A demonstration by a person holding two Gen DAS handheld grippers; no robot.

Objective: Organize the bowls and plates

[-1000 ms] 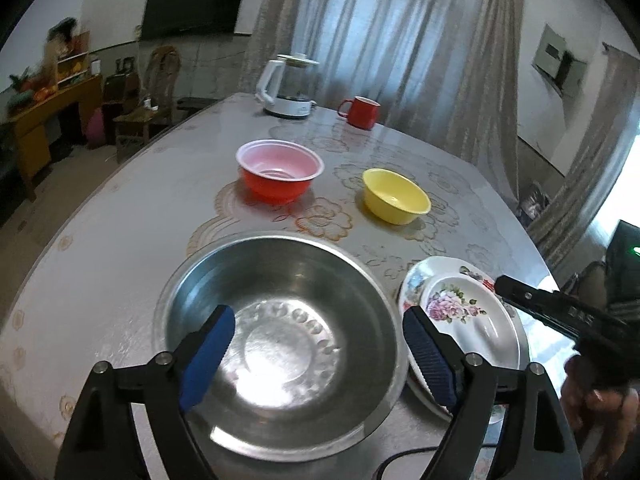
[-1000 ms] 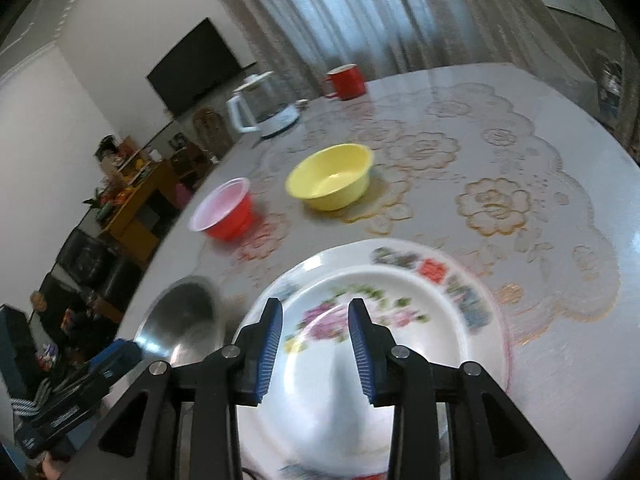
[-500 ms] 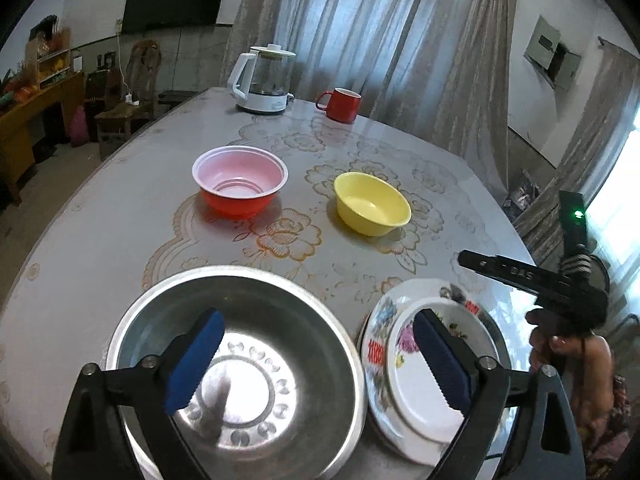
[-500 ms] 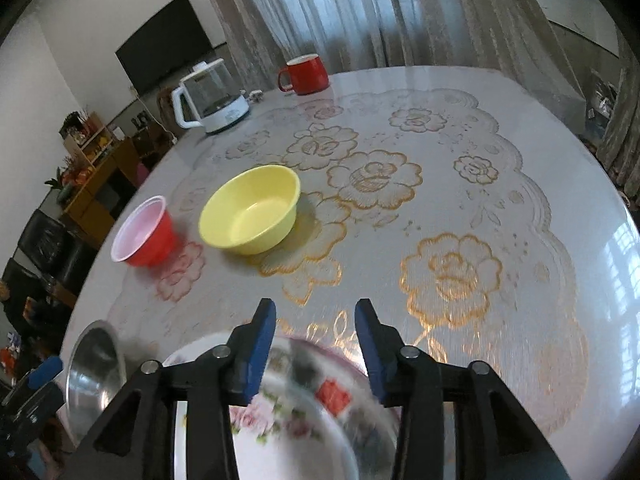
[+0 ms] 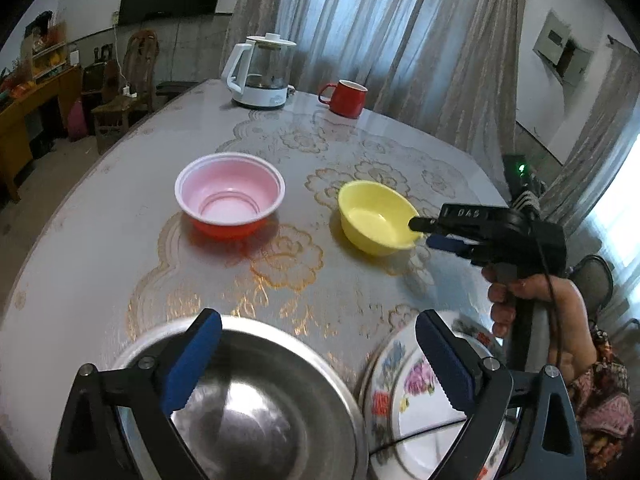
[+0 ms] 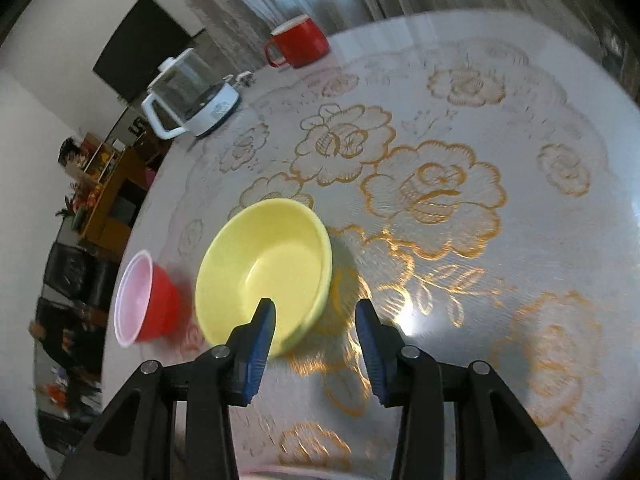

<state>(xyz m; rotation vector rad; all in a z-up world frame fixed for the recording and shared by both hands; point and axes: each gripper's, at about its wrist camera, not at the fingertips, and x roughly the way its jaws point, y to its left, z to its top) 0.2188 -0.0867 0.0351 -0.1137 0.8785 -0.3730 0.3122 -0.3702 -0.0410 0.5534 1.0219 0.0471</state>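
Note:
A yellow bowl [image 5: 376, 216] [image 6: 264, 276] and a red bowl with a pink inside [image 5: 230, 196] [image 6: 144, 304] stand mid-table. A steel bowl [image 5: 256, 412] and a flowered plate [image 5: 404, 392] with a smaller plate on it sit at the near edge. My left gripper [image 5: 316, 364] is open and empty, above the steel bowl and the plates. My right gripper [image 6: 316, 340] [image 5: 424, 232] is open and empty at the yellow bowl's near rim, its left finger over the bowl's inside and its right finger outside it.
A white-based glass kettle [image 5: 260, 76] [image 6: 188, 96] and a red mug [image 5: 346, 98] [image 6: 298, 42] stand at the far side of the flower-patterned table [image 5: 120, 216]. Curtains hang behind. Chairs and a wooden cabinet [image 5: 28, 112] stand at the left.
My right gripper has moved forward from over the plates to the yellow bowl's rim. My left gripper has pulled back from the steel bowl and tilted up.

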